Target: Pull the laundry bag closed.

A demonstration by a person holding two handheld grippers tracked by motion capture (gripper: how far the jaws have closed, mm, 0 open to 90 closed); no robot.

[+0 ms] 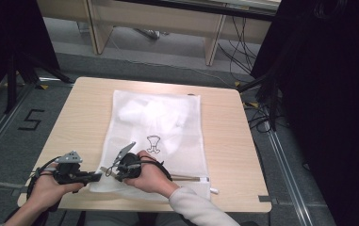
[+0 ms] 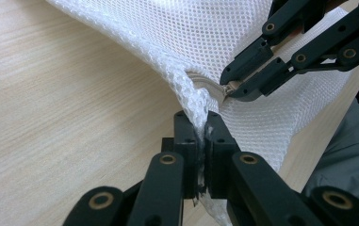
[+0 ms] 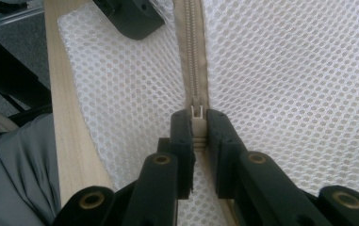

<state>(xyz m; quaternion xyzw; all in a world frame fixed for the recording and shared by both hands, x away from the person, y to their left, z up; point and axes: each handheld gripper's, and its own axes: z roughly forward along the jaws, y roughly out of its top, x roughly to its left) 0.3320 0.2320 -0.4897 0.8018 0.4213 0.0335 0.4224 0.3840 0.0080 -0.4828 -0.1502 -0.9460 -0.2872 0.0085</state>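
**Holding the bag's corner so the zipper can run**

High view: my 2 grippers meet at the near edge of the mesh bag [image 1: 156, 141], which lies flat in the middle of the table [image 1: 229, 155]. My left gripper [image 1: 98, 176] sits at about 7 o'clock from the bag's centre, clamped on the near left corner. My right gripper [image 1: 110, 171] is just beside it, at 6 o'clock, pinched on the zipper pull. I judge the left grip is there to anchor the cloth, so the pull slides instead of dragging the whole bag along. White laundry bunches inside the bag toward 12 o'clock, and a small printed figure marks its front.

Left gripper view: my jaws are closed tight on a fold of white mesh [image 2: 200, 101], lifted slightly off the wood. My other gripper comes in from 2 o'clock, its tips on the beige zipper tape.

Right gripper view: my jaws are shut on the zipper pull [image 3: 197, 123], with the zipper [image 3: 192, 52] running away toward 12 o'clock, its teeth joined ahead of the slider.

The table is pale wood grain, bare apart from the bag. Around it I see grey carpet, floor rails, loose cables, black curtains at 3 and 9 o'clock, and light wooden furniture at 12.
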